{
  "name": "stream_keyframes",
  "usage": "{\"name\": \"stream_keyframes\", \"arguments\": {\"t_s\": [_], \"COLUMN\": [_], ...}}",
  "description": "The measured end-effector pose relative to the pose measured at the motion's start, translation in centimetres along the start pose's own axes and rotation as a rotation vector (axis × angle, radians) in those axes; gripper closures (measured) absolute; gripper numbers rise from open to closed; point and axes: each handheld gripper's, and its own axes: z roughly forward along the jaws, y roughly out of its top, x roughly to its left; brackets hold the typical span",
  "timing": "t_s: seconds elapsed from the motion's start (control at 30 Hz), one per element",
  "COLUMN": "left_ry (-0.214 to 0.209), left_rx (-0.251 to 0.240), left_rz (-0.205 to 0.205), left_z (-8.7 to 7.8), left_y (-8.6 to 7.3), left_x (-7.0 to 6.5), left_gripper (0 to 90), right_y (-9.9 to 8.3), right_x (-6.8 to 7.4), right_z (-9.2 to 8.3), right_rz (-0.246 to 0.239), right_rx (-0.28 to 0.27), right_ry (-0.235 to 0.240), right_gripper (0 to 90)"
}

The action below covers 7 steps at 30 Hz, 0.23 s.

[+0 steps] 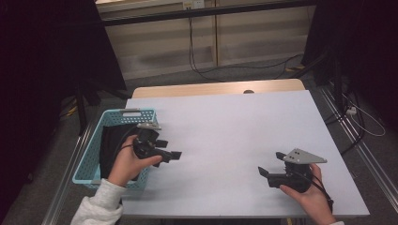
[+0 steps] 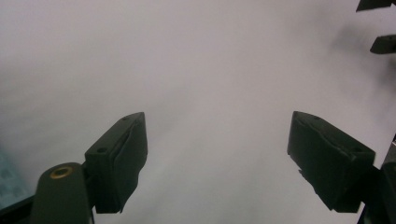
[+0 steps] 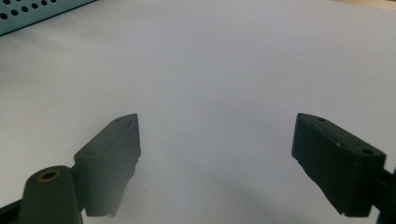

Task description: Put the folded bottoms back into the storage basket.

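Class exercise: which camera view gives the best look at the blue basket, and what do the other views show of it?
The high view: the blue basket sits whole at the table's left edge, with something dark inside. The right gripper view catches just a strip of its perforated wall at top left; the left gripper view has a blurred bluish patch at bottom left, perhaps the basket.

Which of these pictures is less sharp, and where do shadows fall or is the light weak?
Left gripper view: the white table surface looks hazy and soft, with a dim shadow near the top right corner. Right gripper view: sharper; the perforated light-blue plastic basket shows clear holes. High view: the table is evenly lit, the surroundings very dark, and the dark cloth in the basket lacks detail.
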Motion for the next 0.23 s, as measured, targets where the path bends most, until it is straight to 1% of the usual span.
{"name": "stream_keyframes", "arguments": {"t_s": [0.07,0.13,0.17,0.2,0.23], "left_ry": [0.006,0.003,-0.004,-0.008,-0.002], "left_rx": [0.004,0.001,-0.004,-0.012,-0.014], "left_rz": [0.012,0.024,0.026,0.021,0.023], "left_z": [1.3,2.3,2.8,3.1,3.5], "left_y": [-0.4,-0.7,-0.7,-0.8,-0.9], "left_x": [-0.7,-1.3,-1.5,-1.6,-1.7], "left_gripper": [18.6,17.8,17.7,17.4,17.2], "right_y": [-0.1,-0.2,-0.3,-0.3,-0.3], "right_x": [-0.1,-0.2,-0.3,-0.4,-0.4], "right_z": [-0.2,-0.3,-0.3,-0.3,-0.3], "right_rz": [0.0,0.001,0.002,0.006,0.008], "right_rx": [0.0,-0.001,0.001,0.003,0.002], "right_ry": [-0.002,-0.001,-0.002,-0.002,-0.002], "right_gripper": [15.0,14.7,14.7,14.5,14.5]}}
